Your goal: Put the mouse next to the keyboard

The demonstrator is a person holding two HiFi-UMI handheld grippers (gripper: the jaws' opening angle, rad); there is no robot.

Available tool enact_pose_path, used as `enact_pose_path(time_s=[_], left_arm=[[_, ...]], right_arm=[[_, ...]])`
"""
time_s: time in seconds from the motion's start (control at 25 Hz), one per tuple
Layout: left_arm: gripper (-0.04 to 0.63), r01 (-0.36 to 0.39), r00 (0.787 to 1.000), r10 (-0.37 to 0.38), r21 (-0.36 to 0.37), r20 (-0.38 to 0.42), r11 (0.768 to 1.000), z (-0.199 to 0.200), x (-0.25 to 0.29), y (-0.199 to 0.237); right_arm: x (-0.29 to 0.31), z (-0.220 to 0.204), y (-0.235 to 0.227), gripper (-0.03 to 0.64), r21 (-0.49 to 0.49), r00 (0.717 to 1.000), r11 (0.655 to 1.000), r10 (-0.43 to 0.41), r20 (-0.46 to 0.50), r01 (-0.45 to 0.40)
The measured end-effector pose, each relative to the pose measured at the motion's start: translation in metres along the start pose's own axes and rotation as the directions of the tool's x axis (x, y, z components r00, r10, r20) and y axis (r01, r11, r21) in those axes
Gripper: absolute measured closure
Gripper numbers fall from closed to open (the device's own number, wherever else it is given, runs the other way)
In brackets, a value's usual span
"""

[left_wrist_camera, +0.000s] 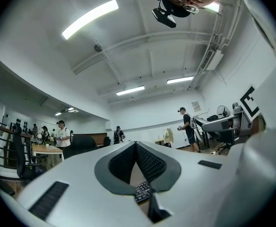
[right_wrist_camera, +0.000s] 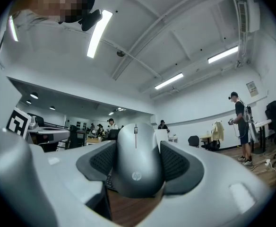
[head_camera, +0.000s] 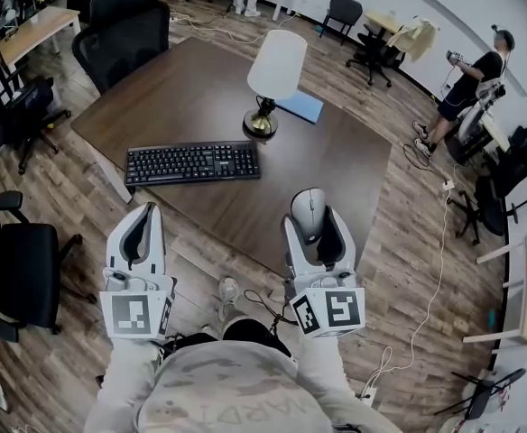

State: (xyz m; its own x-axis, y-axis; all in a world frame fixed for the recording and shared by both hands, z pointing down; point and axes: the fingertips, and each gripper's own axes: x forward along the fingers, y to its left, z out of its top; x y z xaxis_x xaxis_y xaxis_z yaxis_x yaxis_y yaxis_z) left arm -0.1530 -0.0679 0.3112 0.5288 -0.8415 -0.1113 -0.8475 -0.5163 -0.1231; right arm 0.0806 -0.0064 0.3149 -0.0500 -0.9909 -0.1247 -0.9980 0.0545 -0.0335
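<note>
The grey mouse (right_wrist_camera: 137, 167) sits clamped in the right hand-held gripper (right_wrist_camera: 135, 150), its ribbed pads pressed against both flanks. The right gripper view alone shows the scroll wheel and the small logo on its back, with brown wood under it. The mouse fills the middle of that view and hides most of what lies ahead. From the head view the mouse (head_camera: 310, 213) shows only its top, nose at 12 o'clock. It lies between the jaws of the right hand-held gripper (head_camera: 313, 216), over the near edge of the dark table (head_camera: 200, 88). It is at about 4 o'clock from the black keyboard (head_camera: 192, 162) and apart from it. The left hand-held gripper (head_camera: 143, 216) is at 7 o'clock from the keyboard, with its jaws closed on nothing. In the left gripper view the left hand-held gripper (left_wrist_camera: 137, 148) has its tips touching. A few keys of the keyboard (left_wrist_camera: 142, 192) show through the gap below them. A lamp (head_camera: 275, 78) with a white shade and brass base stands at 1 o'clock from the keyboard, with a blue pad (head_camera: 300, 106) just beyond it at 2 o'clock. A black office chair (head_camera: 124, 30) stands at the table's 11 o'clock. A person (head_camera: 466, 84) in black stands well off at 2 o'clock.
</note>
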Motion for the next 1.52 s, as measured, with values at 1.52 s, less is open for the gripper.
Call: enact_pose_path(time_s=[1.52], left_arm=[[0.589, -0.117, 0.990, 0.116, -0.006, -0.082, 0.993, -0.049, 0.199, 0.043]], right_arm=[[0.244, -0.133, -0.143, 0.313, 0.112, 0.950, 0.993, 0.014, -0.313, 0.023]])
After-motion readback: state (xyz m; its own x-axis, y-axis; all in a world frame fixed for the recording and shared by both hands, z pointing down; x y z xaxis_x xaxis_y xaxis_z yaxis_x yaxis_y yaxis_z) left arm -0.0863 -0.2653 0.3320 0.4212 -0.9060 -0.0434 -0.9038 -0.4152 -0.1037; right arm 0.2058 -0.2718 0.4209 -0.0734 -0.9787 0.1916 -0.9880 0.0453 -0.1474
